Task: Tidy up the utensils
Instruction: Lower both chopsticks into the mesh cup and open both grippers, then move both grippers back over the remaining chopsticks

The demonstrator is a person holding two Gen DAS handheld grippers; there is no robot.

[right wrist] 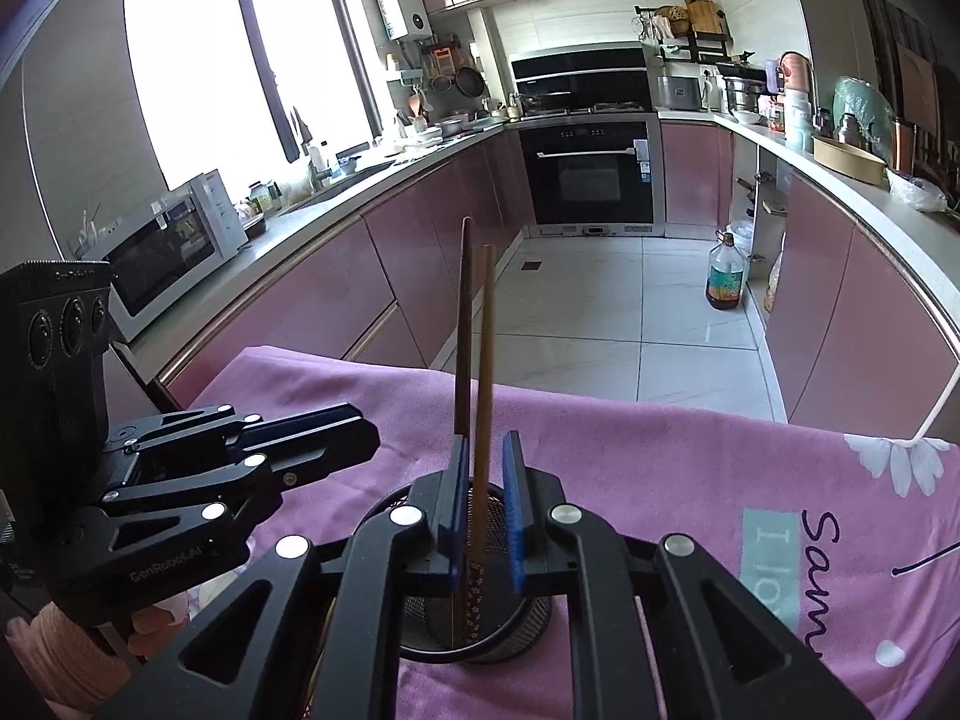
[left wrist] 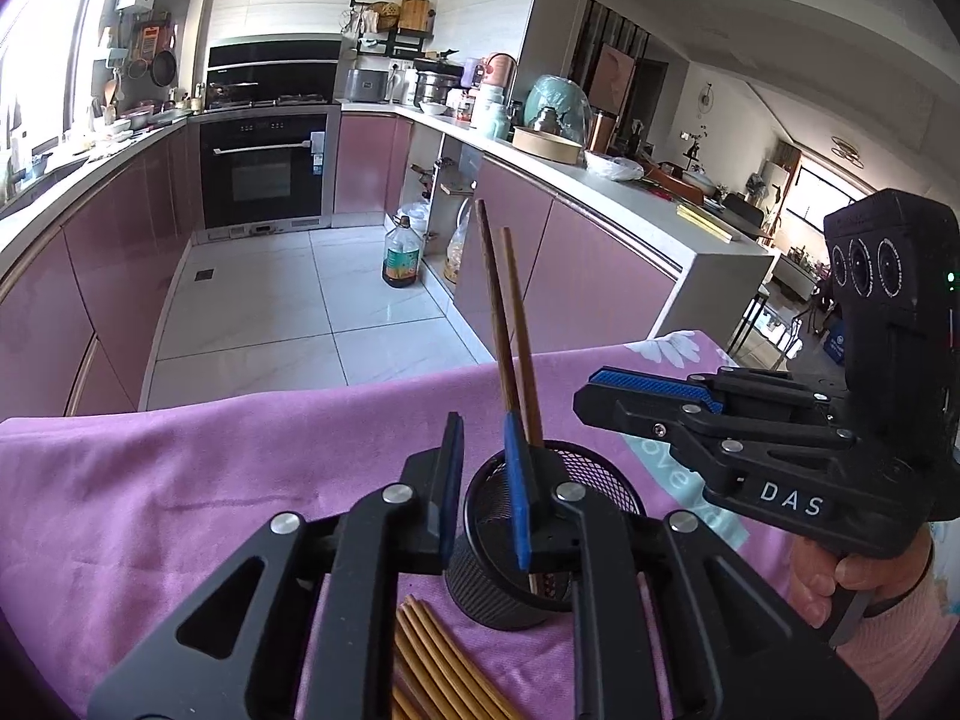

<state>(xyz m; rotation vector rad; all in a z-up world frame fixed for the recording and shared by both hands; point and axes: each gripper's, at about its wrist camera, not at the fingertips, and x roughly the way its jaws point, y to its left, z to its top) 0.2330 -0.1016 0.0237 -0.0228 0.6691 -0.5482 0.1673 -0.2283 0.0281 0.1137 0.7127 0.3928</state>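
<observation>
Upright, two chopsticks point(right wrist: 474, 360) stand in the mesh cup point(right wrist: 480, 630) — between the right gripper point(right wrist: 486, 510) fingers.

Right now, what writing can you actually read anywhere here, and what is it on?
"DAS": right gripper, on its side.
"GenRoboL.AI" (uncertain): left gripper, on its body.
"Sam", cut off at the frame edge: pink cloth.
Oil bottle label and oven sticker: too small to read.

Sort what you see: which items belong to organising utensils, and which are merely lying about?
Job: black mesh cup; two wooden chopsticks standing in it; bundle of pale wooden chopsticks lying on the purple cloth.
Lying about: plastic oil bottle on floor; white countertop oven.
</observation>
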